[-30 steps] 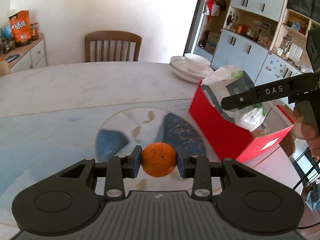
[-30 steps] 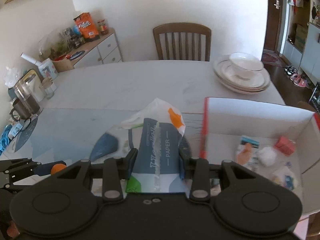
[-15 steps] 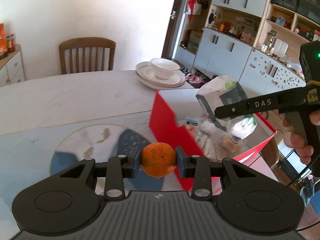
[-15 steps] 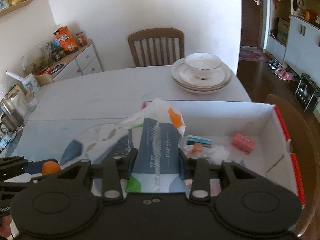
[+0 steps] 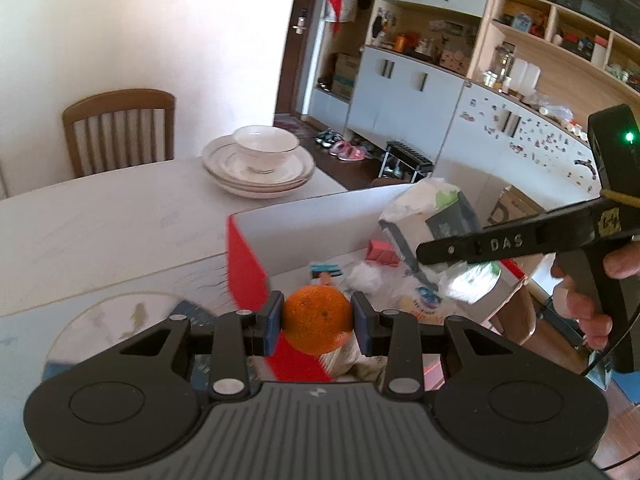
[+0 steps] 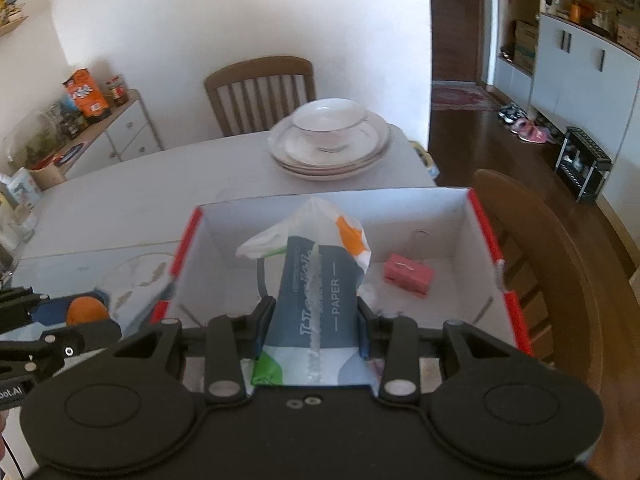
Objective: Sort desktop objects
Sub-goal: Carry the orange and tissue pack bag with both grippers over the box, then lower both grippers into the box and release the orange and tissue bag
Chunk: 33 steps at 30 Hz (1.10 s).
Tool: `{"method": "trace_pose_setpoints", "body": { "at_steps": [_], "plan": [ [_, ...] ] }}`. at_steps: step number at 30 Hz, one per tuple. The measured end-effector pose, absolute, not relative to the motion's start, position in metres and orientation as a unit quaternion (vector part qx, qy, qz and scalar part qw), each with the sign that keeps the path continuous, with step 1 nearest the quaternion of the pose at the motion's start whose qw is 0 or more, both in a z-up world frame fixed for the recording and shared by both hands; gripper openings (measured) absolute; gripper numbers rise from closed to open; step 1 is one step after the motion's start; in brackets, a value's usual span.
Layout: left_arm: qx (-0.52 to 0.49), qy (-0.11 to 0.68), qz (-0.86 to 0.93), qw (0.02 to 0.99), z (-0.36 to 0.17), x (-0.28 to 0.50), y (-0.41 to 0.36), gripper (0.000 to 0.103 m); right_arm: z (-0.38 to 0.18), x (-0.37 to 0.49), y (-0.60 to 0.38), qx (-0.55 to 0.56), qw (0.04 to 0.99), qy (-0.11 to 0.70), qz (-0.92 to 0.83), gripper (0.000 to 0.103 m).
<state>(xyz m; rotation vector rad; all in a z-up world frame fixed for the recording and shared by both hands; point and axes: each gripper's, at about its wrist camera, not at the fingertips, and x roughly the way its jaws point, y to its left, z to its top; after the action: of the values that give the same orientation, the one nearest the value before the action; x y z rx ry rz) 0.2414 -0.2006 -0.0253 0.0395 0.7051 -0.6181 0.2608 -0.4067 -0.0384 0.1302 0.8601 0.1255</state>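
- Both grippers are seen loaded: an orange (image 5: 317, 318) is clamped between the pads of the left gripper (image 5: 317, 320), and a tissue pack (image 6: 316, 312) marked "PAPER" is pinched between the pads of the right gripper (image 6: 316, 326).
- From the right wrist view, the tissue pack is held above the open red box (image 6: 486, 236), over its near edge; the left gripper and its orange (image 6: 86, 310) are seen at about 9 o'clock, outside the box's left wall.
- From the left wrist view, the orange is held over the box's near left corner (image 5: 244, 268), with the right gripper (image 5: 416, 258) and its pack (image 5: 432, 216) at about 2 o'clock, above the box interior.
- The step in hand is judged to be the carry-and-drop into the box; neither item has been released.
- The next move is judged to call for lowering each load inside the walls, the orange being brought further over the interior first, then parting the jaws so that nothing lands on the rim.
- Inside the box, a small pink block (image 6: 409, 275) is seen at 1 o'clock of the pack on the floor, with crumpled white wrapping (image 5: 364, 276) and a small blue-topped packet (image 5: 326, 270) nearby; other contents are too hidden to name.
- Beyond the box, at 12 o'clock, a bowl (image 6: 329, 120) is stacked on plates (image 6: 376, 148) on the table (image 6: 140, 196).
- A wooden chair (image 6: 260, 80) is stood behind the table's far edge.
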Motion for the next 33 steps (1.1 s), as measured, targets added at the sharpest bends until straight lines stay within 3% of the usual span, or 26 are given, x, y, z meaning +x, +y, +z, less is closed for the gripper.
{"method": "trace_pose_setpoints", "body": {
  "at_steps": [17,33],
  "plan": [
    [0.099,0.371,-0.320,0.866,-0.060,0.299,-0.287,0.035,-0.070,0.264,-0.432,0.054,0.884,0.461,0.053,0.039],
    [0.147,0.426,-0.300,0.841,-0.091,0.326,-0.308,0.035,-0.095,0.272,-0.429,0.043,0.866,0.493,0.069,0.039]
  ]
}}
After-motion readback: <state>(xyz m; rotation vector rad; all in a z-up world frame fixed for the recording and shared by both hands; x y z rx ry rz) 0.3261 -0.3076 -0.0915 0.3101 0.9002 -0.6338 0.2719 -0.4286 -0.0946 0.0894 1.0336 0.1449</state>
